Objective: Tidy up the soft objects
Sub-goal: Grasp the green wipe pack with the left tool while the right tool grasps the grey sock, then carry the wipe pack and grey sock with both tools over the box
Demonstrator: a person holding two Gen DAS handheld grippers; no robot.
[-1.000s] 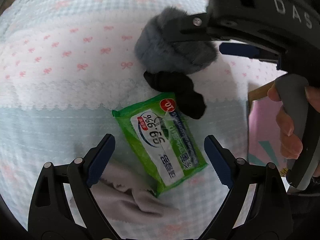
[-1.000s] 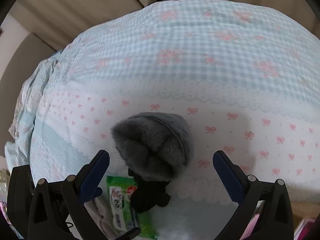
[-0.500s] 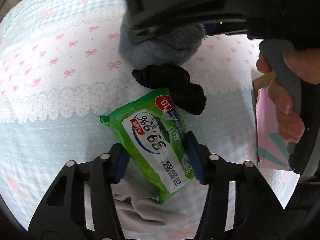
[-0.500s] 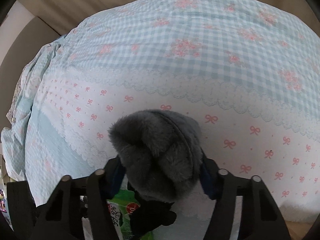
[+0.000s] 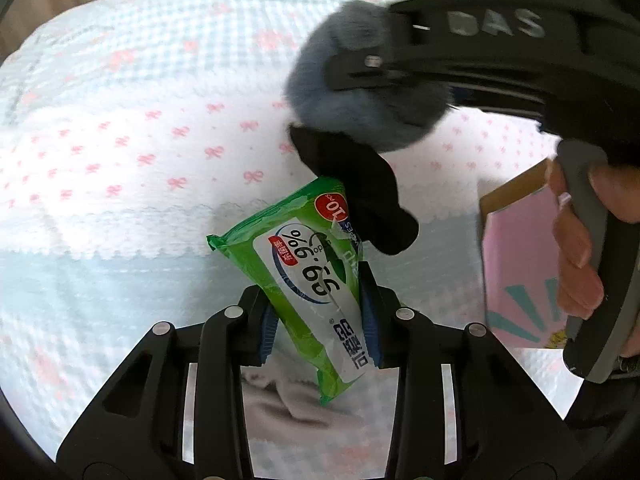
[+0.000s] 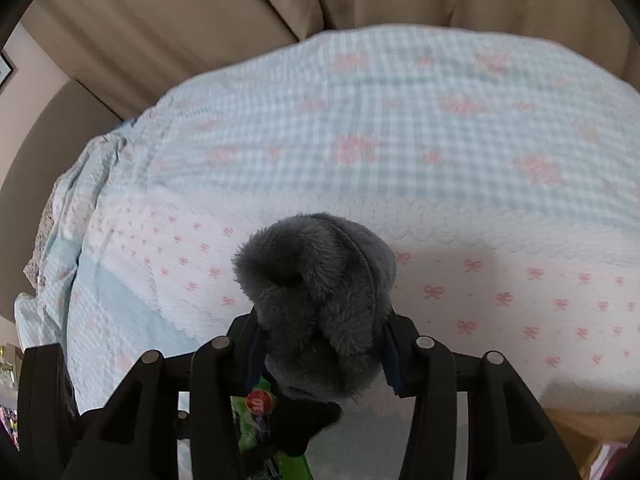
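Left wrist view: left gripper point(image 5: 320, 316) clamped on the green wipes pack point(image 5: 304, 272), its long axis running forward and left, while the right gripper point(image 6: 320, 344), ahead and right, pinches the grey plush point(image 6: 320, 296) above the bed point(image 5: 120, 160).

Left wrist view: close, looks steeply down onto bedspread point(image 5: 120, 168) past own fingers. Right wrist view: shallower, faces across bedspread point(image 6: 440, 160) toward beige headboard point(image 6: 180, 20). Shared: grey plush point(image 5: 360, 92) point(image 6: 320, 300), green wipes pack point(image 5: 312, 276) point(image 6: 252, 420).
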